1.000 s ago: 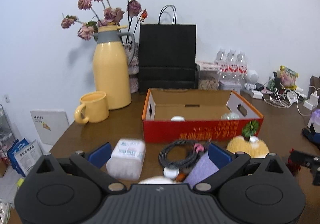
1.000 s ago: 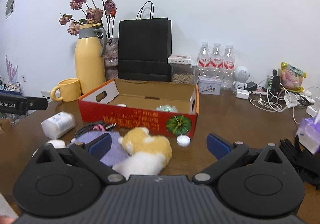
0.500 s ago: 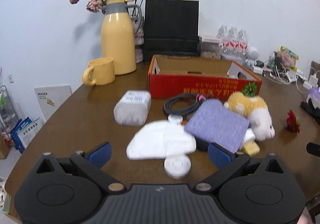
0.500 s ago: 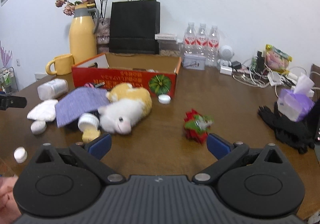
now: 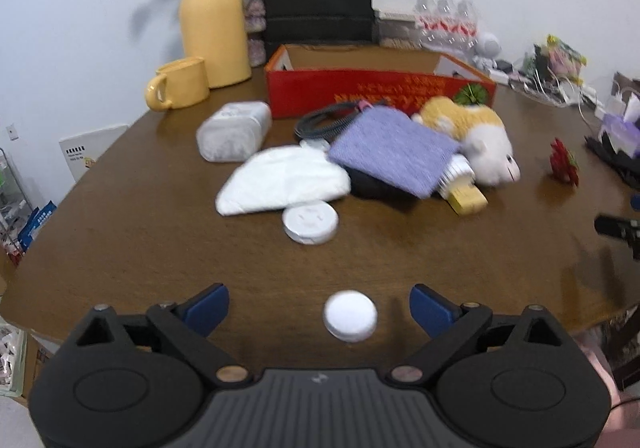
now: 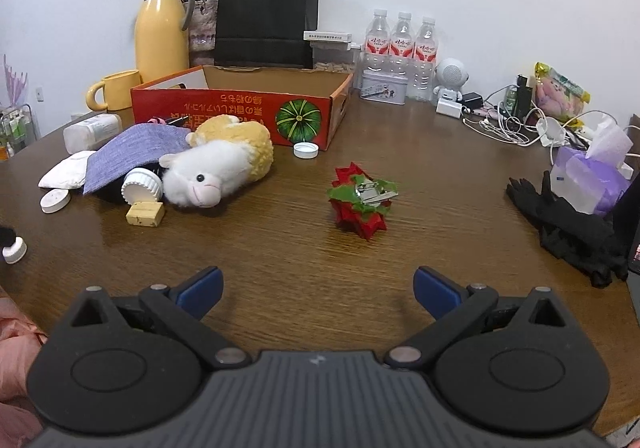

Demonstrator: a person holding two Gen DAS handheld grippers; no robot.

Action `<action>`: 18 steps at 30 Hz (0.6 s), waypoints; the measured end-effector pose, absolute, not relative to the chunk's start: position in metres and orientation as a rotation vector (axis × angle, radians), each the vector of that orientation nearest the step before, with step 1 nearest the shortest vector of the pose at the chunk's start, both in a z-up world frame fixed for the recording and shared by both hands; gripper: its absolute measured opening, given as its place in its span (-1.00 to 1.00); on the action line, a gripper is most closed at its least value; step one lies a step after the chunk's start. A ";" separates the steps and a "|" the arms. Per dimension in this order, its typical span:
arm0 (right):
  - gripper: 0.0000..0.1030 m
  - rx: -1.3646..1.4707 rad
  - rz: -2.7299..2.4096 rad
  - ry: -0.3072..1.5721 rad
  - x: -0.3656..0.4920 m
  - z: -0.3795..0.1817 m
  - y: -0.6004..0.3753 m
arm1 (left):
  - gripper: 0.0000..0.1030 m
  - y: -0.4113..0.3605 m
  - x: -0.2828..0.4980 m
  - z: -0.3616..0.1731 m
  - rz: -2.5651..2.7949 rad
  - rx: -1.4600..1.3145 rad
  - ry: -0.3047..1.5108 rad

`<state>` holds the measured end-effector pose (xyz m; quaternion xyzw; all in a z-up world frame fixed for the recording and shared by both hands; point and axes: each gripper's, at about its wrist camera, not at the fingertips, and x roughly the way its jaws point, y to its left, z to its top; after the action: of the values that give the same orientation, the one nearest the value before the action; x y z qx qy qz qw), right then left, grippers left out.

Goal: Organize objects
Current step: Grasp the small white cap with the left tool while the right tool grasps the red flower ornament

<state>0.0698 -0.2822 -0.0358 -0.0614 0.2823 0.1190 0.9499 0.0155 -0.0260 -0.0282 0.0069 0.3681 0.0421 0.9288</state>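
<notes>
A white wall stands behind the brown wooden surface (image 5: pixel 120 208). The left wrist view shows a small white cap (image 5: pixel 350 315) lying between the fingers of the left gripper (image 5: pixel 319 305), which are closing but not touching it. The right wrist view shows the right gripper (image 6: pixel 318 287) open and empty, with a red flower clip (image 6: pixel 361 195) lying well ahead and a red box (image 6: pixel 240 114) behind.

left tongs (image 5: pixel 320 308): closing, not yet pressing | white cap (image 5: pixel 351 315): between pads, blurred, seemingly on table (image 5: pixel 160 248)
</notes>
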 end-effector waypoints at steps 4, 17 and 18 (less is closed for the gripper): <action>1.00 -0.129 0.254 0.585 0.078 -0.038 -0.292 | 0.46 -0.036 0.018 -0.035 0.079 0.025 0.790; 1.00 -0.099 0.273 0.608 0.120 -0.041 -0.318 | -0.49 -0.036 0.027 -0.028 0.117 -0.028 0.750; 1.00 -0.102 0.273 0.607 0.124 -0.040 -0.319 | -0.49 -0.036 0.029 -0.026 0.125 -0.030 0.741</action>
<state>0.1243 -0.3191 -0.0405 -0.0502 0.2980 0.1338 0.9438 0.0293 -0.0358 -0.0260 -0.0147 0.3619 0.0610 0.9301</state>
